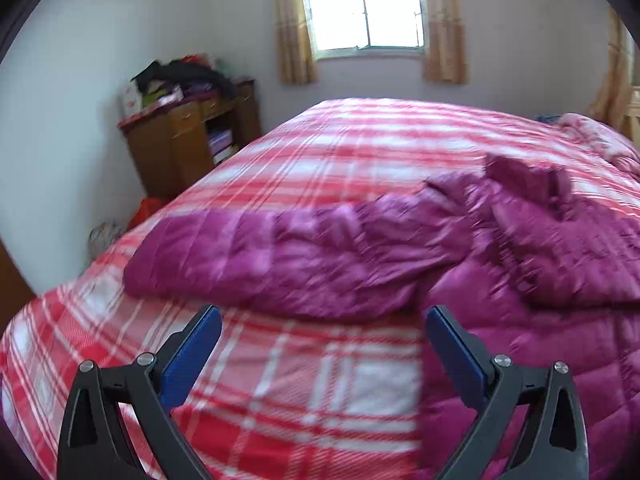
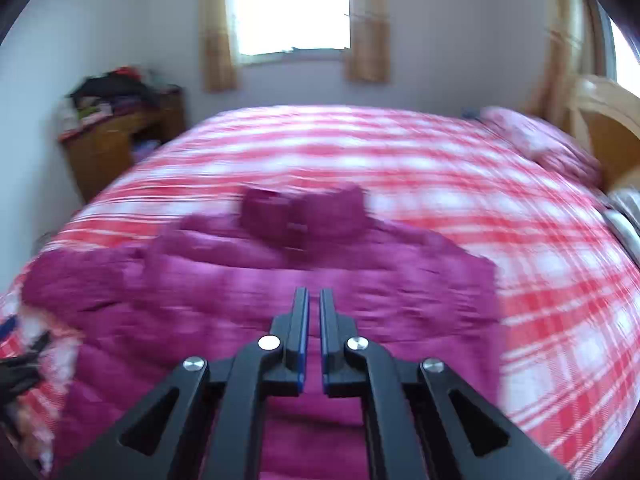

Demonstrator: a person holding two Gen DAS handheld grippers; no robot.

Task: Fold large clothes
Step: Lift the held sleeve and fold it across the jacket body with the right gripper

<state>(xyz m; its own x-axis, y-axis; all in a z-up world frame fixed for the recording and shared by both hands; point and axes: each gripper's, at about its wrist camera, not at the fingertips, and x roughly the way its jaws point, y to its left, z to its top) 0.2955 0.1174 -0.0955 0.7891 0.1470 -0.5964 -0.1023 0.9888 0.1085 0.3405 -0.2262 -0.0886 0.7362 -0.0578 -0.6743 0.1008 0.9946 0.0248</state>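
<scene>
Right claw [image 2: 314, 300]: your jaws stand all but closed, a thin slit between the blue pads, with nothing held in them. Directly beneath and ahead lies the jacket [image 2: 280, 280], a magenta quilted garment spread flat on the bed [image 2: 520, 208]; its collar [image 2: 304, 212] sits beyond the tips, toward the window [image 2: 292, 8]. To the claw's right the jacket ends in a straight edge, with bare plaid cover past it.

Left claw [image 1: 323, 324]: your jaws gape wide and hold nothing. Just past the tips lies a sleeve [image 1: 260, 256], stretched out to the left across the plaid; the jacket's body is to the claw's right and partly under the right finger. A cluttered cabinet [image 1: 188, 136] stands well off to the left, beyond the bed.

Step in hand (a judgement, since both views are motion-blurred): you appear to be between grasps, early in the fold, with the left sleeve not yet brought in.

Next move: lower the open left claw onto the sleeve near its cuff end, pinch one layer only, and carry it across the body. The right claw must open before it can take any cloth.
</scene>
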